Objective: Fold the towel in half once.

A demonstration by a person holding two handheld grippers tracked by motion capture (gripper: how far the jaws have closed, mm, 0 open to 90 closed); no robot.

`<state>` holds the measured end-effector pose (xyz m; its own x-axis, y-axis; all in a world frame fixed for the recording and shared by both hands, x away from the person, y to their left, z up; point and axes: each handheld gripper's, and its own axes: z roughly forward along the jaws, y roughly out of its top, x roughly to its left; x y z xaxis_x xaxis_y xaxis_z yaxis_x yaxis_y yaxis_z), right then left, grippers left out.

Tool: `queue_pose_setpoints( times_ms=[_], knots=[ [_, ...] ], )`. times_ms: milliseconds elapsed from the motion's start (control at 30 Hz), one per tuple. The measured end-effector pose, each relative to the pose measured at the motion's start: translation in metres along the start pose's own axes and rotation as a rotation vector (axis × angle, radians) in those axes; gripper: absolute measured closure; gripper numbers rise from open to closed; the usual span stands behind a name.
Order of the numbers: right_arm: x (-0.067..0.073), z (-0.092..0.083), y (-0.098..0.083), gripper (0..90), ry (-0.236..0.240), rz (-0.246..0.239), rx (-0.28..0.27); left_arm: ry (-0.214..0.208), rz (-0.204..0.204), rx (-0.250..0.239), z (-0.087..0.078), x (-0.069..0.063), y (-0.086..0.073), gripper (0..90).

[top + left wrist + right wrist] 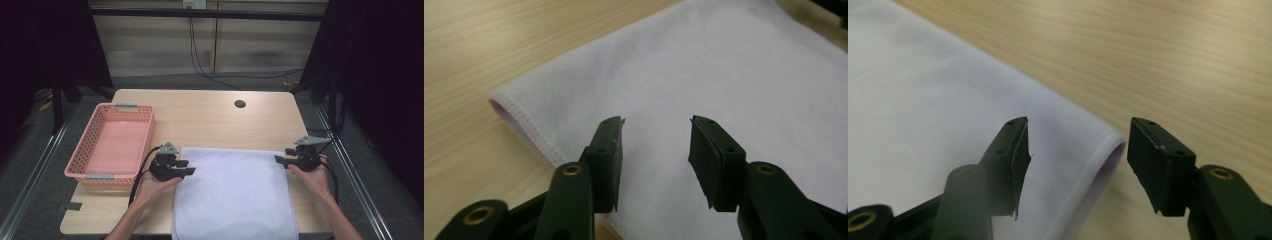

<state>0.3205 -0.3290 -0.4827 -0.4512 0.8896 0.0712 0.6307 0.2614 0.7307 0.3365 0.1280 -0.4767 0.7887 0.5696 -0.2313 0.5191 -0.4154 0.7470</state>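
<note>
A white towel [232, 192] lies flat on the wooden table [210, 115], folded, reaching to the near edge. My left gripper [188, 167] hovers at the towel's far left corner [504, 102], jaws open, nothing between them. My right gripper [280, 160] is at the far right corner [1110, 142], jaws also open and empty. In the left gripper view the towel [704, 85] spreads beyond the gripper [656, 150]. In the right gripper view the towel's folded edge [1083, 175] runs between the open jaws of that gripper [1078, 160].
A pink plastic basket [95, 172] stands empty at the table's left, close beside my left hand. A round cable hole [240, 104] sits in the far part of the tabletop. Metal rails run along the floor on both sides.
</note>
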Motion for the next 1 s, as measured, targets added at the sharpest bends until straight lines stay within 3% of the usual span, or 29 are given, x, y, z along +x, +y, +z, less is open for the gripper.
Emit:
queue_pose_setpoints(
  times_ms=[33,100,200,300,367,433,500,600,667,733,800,900,933,967,1000],
  knots=[
    [-0.004,0.006,0.0,40.9,0.003,0.009,0.016,0.017,0.007,-0.004,0.001,0.003,0.002,53.5],
    [-0.008,0.015,0.0,40.7,-0.001,0.002,0.047,0.024,-0.017,-0.025,0.004,0.011,0.004,49.5],
    [-0.011,0.025,-0.002,45.4,0.017,-0.002,0.075,0.057,-0.031,-0.019,0.01,0.021,0.006,41.6],
    [-0.012,0.029,0.0,57.6,0.036,-0.006,0.056,0.075,-0.022,-0.019,0.013,0.026,0.006,39.2],
    [-0.013,0.033,0.002,65.7,0.04,0.0,0.044,0.111,-0.041,-0.02,0.015,0.032,0.005,38.1],
    [-0.014,0.037,0.006,75.0,0.057,0.0,0.037,0.126,-0.077,-0.021,0.018,0.039,0.003,36.2],
    [-0.015,0.041,0.008,80.9,0.081,0.009,0.035,0.127,-0.083,-0.017,0.02,0.045,0.001,35.9],
    [-0.016,0.043,0.009,83.2,0.095,0.014,0.028,0.136,-0.09,0.0,0.023,0.049,0.004,35.9],
    [-0.016,0.043,0.009,83.5,0.096,0.012,0.027,0.145,-0.097,-0.022,0.026,0.049,0.007,37.0],
    [-0.016,0.043,0.009,83.4,0.095,0.012,0.026,0.155,-0.072,-0.014,0.03,0.049,0.009,38.4],
    [-0.016,0.043,0.009,83.3,0.096,0.009,0.026,0.132,-0.082,-0.015,0.032,0.052,0.009,39.6],
    [-0.016,0.043,0.009,83.1,0.097,0.006,0.027,0.127,-0.078,-0.001,0.037,0.056,0.008,49.9],
    [-0.016,0.043,0.009,83.1,0.098,0.007,0.026,0.125,-0.071,0.001,0.037,0.056,0.007,60.5],
    [-0.016,0.043,0.009,83.1,0.099,0.007,0.026,0.089,-0.058,0.003,0.038,0.057,0.007,73.1],
    [-0.016,0.042,0.009,83.1,0.098,0.019,0.03,0.081,-0.058,0.006,0.039,0.056,0.008,78.1]
  ],
)
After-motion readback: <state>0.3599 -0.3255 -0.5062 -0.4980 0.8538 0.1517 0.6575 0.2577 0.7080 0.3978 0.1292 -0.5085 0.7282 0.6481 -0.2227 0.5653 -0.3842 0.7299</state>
